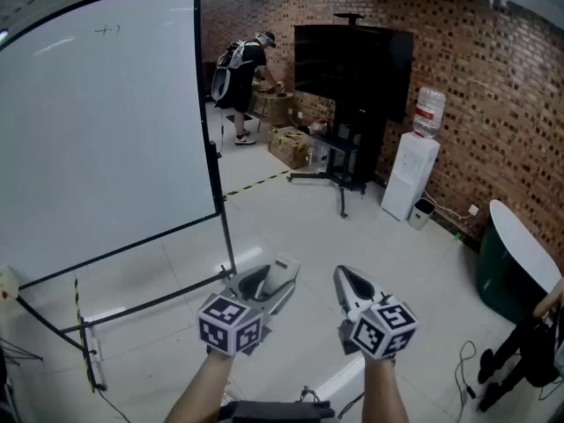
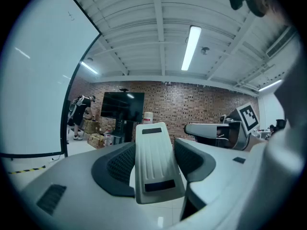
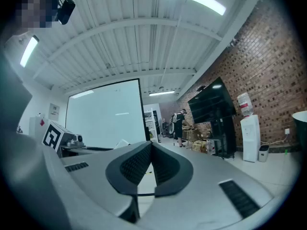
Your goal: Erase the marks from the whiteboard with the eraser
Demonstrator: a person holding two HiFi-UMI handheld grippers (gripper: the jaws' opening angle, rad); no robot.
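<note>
A large whiteboard on a black stand fills the left of the head view; a small dark mark sits near its top. My left gripper is shut on the eraser, a pale grey ribbed block clamped between its dark pads, held low and to the right of the board, apart from it. Beside it my right gripper is shut with nothing in it; its pads meet. The whiteboard also shows far off in the right gripper view.
A black TV on a wheeled stand and a water dispenser stand by the brick wall. A person bends over cardboard boxes at the back. A round white table is at right. Cables lie on the floor.
</note>
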